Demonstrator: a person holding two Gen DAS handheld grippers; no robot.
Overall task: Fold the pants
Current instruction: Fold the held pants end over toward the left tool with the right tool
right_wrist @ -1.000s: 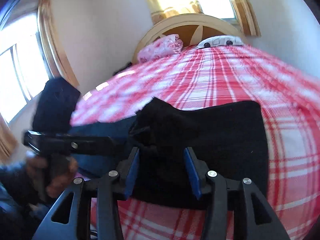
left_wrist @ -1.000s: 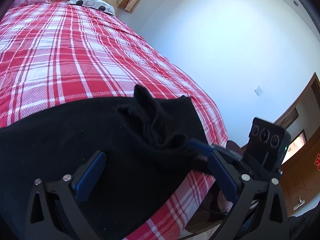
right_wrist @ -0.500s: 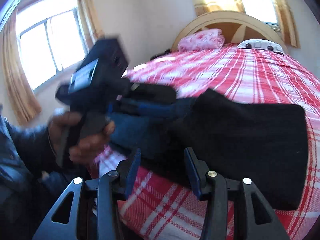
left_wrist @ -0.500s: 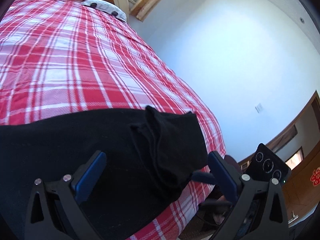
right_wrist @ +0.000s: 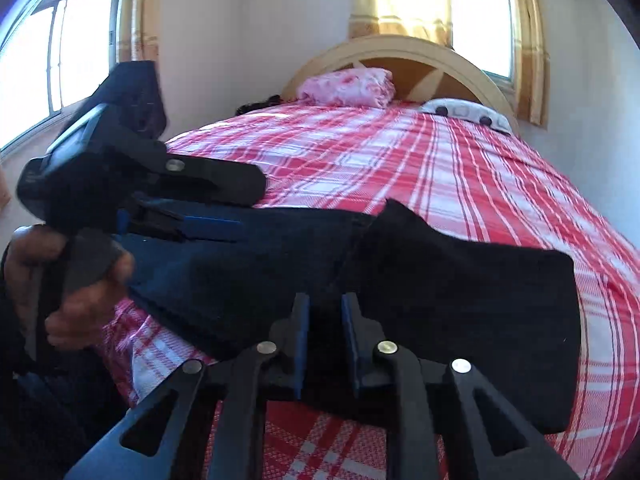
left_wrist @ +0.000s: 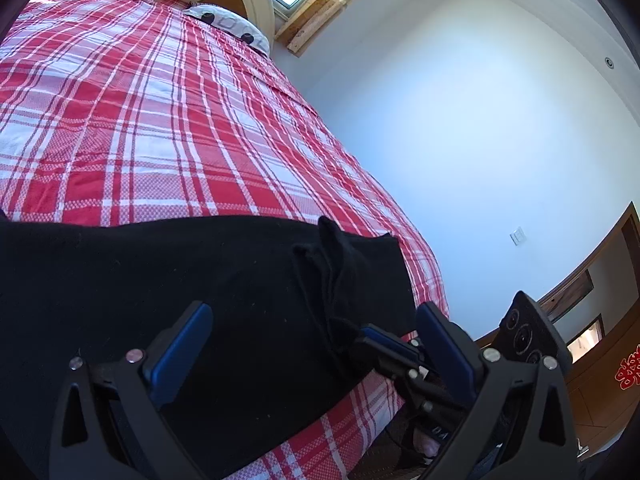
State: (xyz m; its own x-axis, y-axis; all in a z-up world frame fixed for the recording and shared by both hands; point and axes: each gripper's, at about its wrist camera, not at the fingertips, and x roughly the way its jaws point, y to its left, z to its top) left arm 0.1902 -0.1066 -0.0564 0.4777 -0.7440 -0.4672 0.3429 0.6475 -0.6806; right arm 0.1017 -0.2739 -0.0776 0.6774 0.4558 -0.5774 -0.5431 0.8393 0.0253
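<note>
Black pants [left_wrist: 200, 280] lie across the foot of a red plaid bed [left_wrist: 160, 120], with a raised crease near their right end. My left gripper [left_wrist: 312, 340] hangs open and wide just above the cloth, nothing between its pads. The right wrist view shows the left gripper [right_wrist: 240, 208] from the side, over the left part of the pants [right_wrist: 460, 300]. My right gripper [right_wrist: 325, 312] sits at the near edge, its jaws closing tight with black cloth pinched between the blue pads. The left wrist view shows the right gripper [left_wrist: 368, 336] biting the pants' right edge.
A pink folded blanket [right_wrist: 348, 86] and a white pillow [right_wrist: 464, 114] rest by the curved headboard [right_wrist: 400, 46]. A person's hand [right_wrist: 80, 292] grips the left tool's handle. A white wall [left_wrist: 480, 120] and a wooden door [left_wrist: 600, 360] flank the bed.
The right gripper's jaws have narrowed from half open to pinched on the pants' near edge. Both grippers slid sideways along the foot of the bed and rolled a little.
</note>
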